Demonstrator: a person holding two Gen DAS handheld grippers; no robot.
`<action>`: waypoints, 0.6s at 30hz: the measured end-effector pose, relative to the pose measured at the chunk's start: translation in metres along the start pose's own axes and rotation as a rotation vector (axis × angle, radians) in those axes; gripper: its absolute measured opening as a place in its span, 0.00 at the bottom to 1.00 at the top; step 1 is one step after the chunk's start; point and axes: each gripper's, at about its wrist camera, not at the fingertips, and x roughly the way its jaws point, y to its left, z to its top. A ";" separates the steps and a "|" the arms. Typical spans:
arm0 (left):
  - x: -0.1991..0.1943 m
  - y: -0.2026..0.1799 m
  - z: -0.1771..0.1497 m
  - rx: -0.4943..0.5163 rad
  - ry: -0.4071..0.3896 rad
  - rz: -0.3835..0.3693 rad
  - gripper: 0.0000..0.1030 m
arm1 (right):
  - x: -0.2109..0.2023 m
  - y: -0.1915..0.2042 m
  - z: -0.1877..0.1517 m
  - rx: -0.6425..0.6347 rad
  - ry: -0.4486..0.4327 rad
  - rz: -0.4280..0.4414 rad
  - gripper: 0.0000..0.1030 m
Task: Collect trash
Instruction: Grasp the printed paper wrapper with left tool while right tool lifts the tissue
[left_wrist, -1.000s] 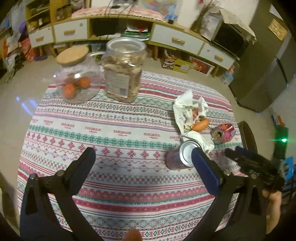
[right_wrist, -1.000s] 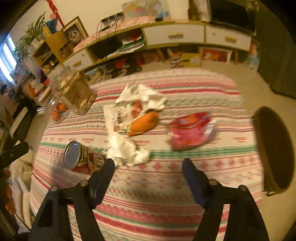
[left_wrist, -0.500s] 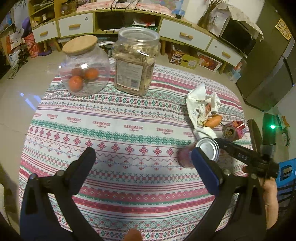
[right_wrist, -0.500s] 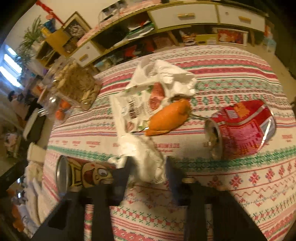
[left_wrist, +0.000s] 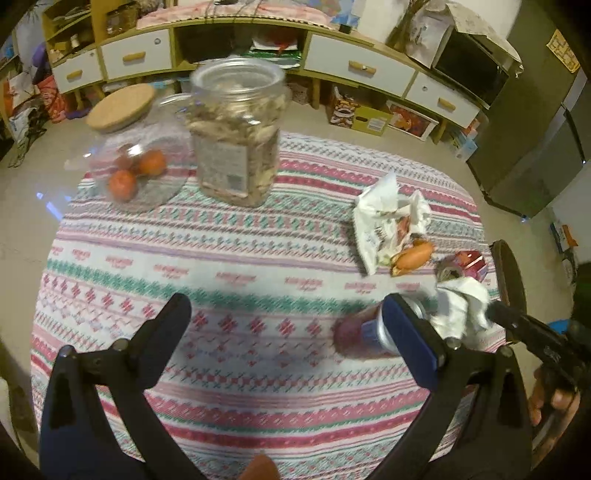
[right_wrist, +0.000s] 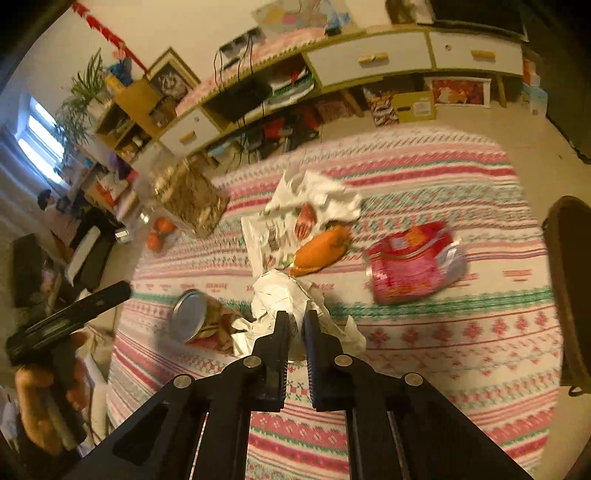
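The right gripper (right_wrist: 294, 325) has just closed on the crumpled tissue (right_wrist: 284, 295) near the table's (left_wrist: 258, 406) right edge. Broad bare cloth lies left. The left gripper (left_wrist: 284, 321) gapes wide, empty; its right finger partly hides the lying can (left_wrist: 360, 334).

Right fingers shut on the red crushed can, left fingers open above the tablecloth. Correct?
Not quite. The right gripper is shut on the crumpled tissue, not the red can, which lies apart on the tablecloth; the right wrist view shows it. The left gripper is open.
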 end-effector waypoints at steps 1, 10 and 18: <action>0.003 -0.004 0.004 0.006 0.010 -0.007 0.98 | -0.006 -0.002 0.001 0.003 -0.011 -0.005 0.09; 0.077 -0.054 0.053 0.150 0.159 -0.102 0.73 | -0.056 -0.056 0.001 0.119 -0.085 -0.028 0.09; 0.137 -0.069 0.063 0.150 0.284 -0.131 0.49 | -0.075 -0.094 -0.001 0.184 -0.102 -0.058 0.09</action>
